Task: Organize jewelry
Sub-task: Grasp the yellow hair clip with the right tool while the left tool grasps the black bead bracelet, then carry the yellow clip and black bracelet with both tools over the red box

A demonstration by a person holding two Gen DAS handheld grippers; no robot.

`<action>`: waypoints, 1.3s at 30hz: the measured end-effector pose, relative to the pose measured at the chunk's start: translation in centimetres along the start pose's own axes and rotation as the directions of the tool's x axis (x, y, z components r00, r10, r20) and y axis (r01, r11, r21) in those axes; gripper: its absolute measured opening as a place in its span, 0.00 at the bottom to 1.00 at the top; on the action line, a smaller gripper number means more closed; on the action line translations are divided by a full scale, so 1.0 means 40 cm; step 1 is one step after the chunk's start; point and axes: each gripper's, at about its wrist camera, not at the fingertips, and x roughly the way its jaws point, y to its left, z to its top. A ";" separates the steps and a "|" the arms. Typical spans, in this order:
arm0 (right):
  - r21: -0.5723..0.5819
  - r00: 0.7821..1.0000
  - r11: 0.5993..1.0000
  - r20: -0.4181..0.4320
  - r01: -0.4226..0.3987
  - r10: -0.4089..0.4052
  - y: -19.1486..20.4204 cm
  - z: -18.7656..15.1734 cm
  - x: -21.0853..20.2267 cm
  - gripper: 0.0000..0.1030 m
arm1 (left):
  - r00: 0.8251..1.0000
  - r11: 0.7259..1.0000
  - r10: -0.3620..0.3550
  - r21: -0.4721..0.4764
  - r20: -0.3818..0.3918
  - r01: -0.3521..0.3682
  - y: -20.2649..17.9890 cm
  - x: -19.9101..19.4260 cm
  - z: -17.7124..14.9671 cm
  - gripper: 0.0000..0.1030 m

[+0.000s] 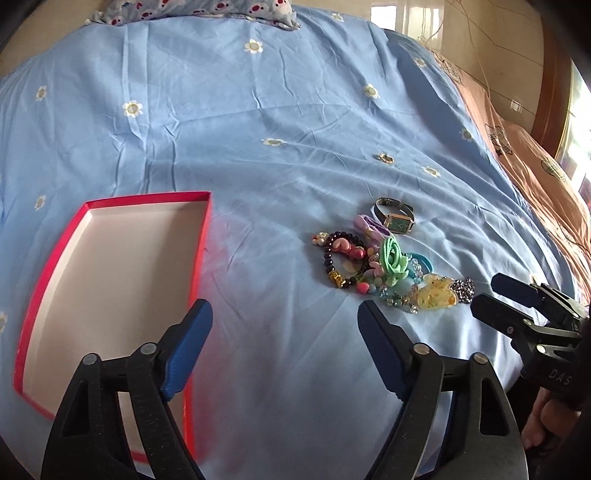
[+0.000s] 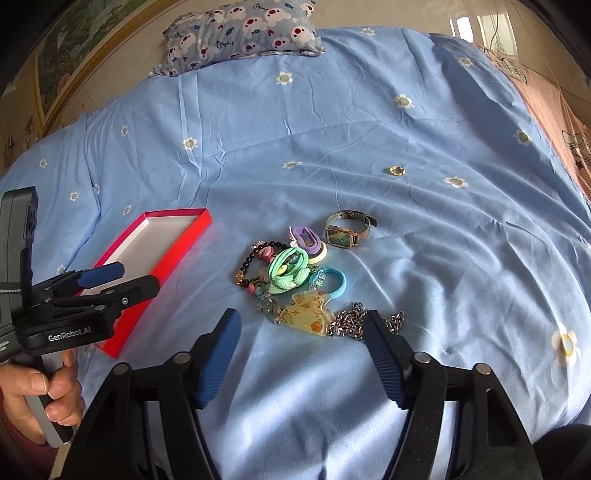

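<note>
- Jewelry pile (image 1: 384,269) (image 2: 295,280): lies on the blue bed sheet (image 1: 258,129) (image 2: 443,258), right of the red box (image 1: 110,288) (image 2: 159,258) and apart from it; items overlap, so single pieces are hard to separate.
- Distinguishable items: dark bead bracelet (image 1: 334,262) (image 2: 255,258); green hair tie (image 1: 395,258) (image 2: 290,273); yellow flat charm (image 1: 437,293) (image 2: 306,314); silver chain (image 1: 463,288) (image 2: 349,323), partly hidden behind the right finger in the right wrist view.
- Watch (image 1: 397,218) (image 2: 349,229): rests at the far edge of the pile; its face is too small to read.
- Gold ring (image 1: 385,158) (image 2: 396,170): lies alone, well apart from the pile, farther up the bed.
- Red box: open and white inside; its near corner is cut off behind the left gripper (image 1: 284,347) (image 2: 122,280) in the left wrist view; the right wrist view shows only its far end.
- Left gripper: jaws spread wide, holding nothing, beside the box edge.
- Right gripper (image 1: 495,299) (image 2: 301,354): jaws spread wide, holding nothing, just short of the charm and chain.
- Right wrist view only: the person's left hand (image 2: 44,395) on the handle; the patterned pillow (image 2: 240,33) in full.
</note>
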 end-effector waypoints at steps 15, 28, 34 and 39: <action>0.016 0.994 0.999 -0.103 -0.028 0.029 -0.025 0.020 0.102 0.33 | 0.988 0.997 -0.071 0.035 -0.134 0.076 -0.037 0.171 0.071 0.59; 0.023 0.989 0.998 -0.133 -0.065 0.068 -0.035 0.017 0.129 0.11 | 0.961 0.981 -0.167 0.060 -0.220 0.184 -0.067 0.260 0.086 0.09; 0.028 0.989 0.997 -0.125 -0.074 0.077 -0.031 0.020 0.120 0.06 | 0.965 0.976 -0.185 0.080 -0.187 0.202 -0.074 0.231 0.092 0.07; 0.032 0.993 0.996 -0.089 -0.078 0.081 -0.026 0.032 0.090 0.06 | 0.967 0.972 -0.218 0.055 -0.130 0.227 -0.052 0.163 0.104 0.07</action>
